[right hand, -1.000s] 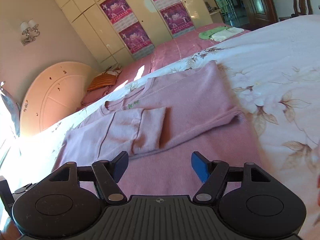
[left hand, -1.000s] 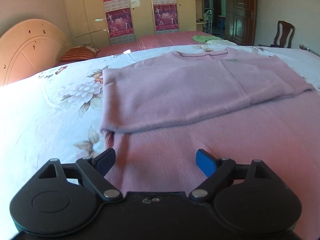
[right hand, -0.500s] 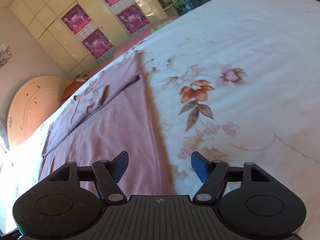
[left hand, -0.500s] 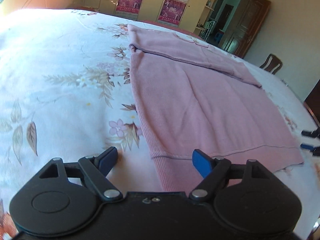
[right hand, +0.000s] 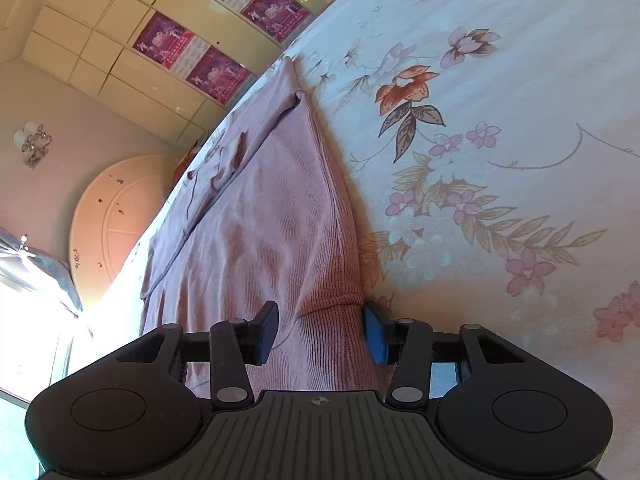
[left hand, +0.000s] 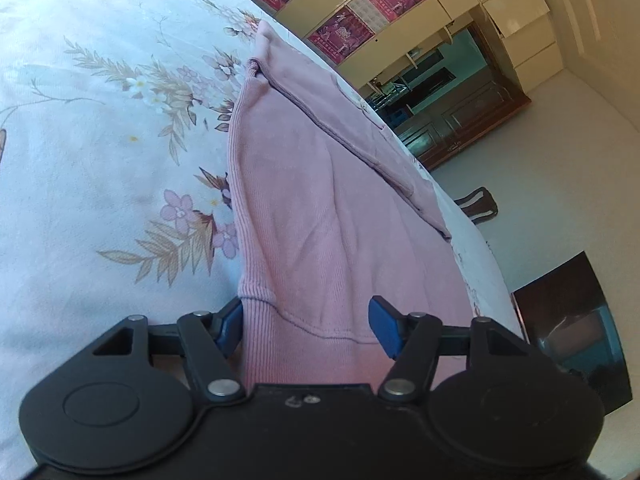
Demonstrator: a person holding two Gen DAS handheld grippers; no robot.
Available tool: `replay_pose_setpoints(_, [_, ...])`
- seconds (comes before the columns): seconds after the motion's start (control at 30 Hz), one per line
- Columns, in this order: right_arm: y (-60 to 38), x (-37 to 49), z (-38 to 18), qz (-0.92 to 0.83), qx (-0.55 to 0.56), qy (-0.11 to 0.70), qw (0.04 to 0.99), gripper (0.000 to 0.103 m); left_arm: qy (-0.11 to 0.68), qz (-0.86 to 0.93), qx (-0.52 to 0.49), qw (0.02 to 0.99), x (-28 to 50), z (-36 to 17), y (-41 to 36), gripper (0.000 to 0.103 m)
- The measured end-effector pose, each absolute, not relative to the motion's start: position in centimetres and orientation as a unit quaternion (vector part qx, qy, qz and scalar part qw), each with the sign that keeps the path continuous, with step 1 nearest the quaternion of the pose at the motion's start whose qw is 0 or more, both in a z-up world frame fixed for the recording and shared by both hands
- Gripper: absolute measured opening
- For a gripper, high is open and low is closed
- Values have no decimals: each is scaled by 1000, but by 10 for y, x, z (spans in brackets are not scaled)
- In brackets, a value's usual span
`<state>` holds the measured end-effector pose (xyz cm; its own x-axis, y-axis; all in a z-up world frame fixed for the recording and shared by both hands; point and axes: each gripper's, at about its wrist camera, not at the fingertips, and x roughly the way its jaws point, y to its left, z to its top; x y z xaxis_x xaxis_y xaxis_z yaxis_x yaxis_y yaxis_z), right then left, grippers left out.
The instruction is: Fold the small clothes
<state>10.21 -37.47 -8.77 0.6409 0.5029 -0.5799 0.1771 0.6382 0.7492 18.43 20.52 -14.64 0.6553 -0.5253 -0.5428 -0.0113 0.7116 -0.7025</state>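
- Bedroom: cream wardrobe (right hand: 132, 52) bearing magenta posters (left hand: 344, 32); floral bedsheet (right hand: 500, 128).
- Pink sweater (left hand: 320, 208): laid flat on the bedsheet, sleeves folded across the chest.
- Left gripper (left hand: 306, 320): jaws spread, straddling the sweater's ribbed hem corner.
- Right gripper (right hand: 320, 330): jaws spread, straddling the opposite hem corner.

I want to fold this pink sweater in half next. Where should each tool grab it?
Grip the pink sweater at its two ribbed hem corners, coming in low from the hem side. The left tool and right tool already straddle those corners, open; the thick ribbing gives firm purchase.
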Motion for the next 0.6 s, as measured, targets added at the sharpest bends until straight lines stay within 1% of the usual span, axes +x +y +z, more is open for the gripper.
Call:
replay_pose_setpoints(0.07, [-377, 102, -89, 105, 419, 408, 804, 47, 386, -148, -360, 836, 188, -150, 208, 52])
replay_pose_setpoints(0.13, [-381, 102, -93, 107, 427, 404, 802, 46, 385, -149, -364, 835, 187, -151, 208, 52])
replay_pose_setpoints(0.17, [-383, 104, -94, 105, 430, 404, 800, 41, 386, -149, -360, 836, 187, -150, 207, 52])
replay_pose_setpoints(0.2, [-385, 105, -95, 102, 433, 406, 799, 32, 389, -150, -352, 838, 185, -149, 205, 52])
replay_pose_setpoints(0.23, [-386, 107, -96, 102, 435, 408, 796, 31, 392, -150, -348, 838, 185, -148, 204, 52])
replay_pose_setpoints(0.37, [-385, 107, -91, 132, 429, 410, 794, 30, 400, -165, -332, 838, 177, -147, 200, 53])
replay_pose_setpoints(0.43, [-386, 106, -90, 127, 425, 405, 800, 31, 398, -162, -348, 833, 179, -149, 204, 53])
replay_pose_setpoints(0.6, [-396, 116, -99, 100, 462, 386, 792, 31, 390, -153, -355, 836, 190, -151, 201, 53])
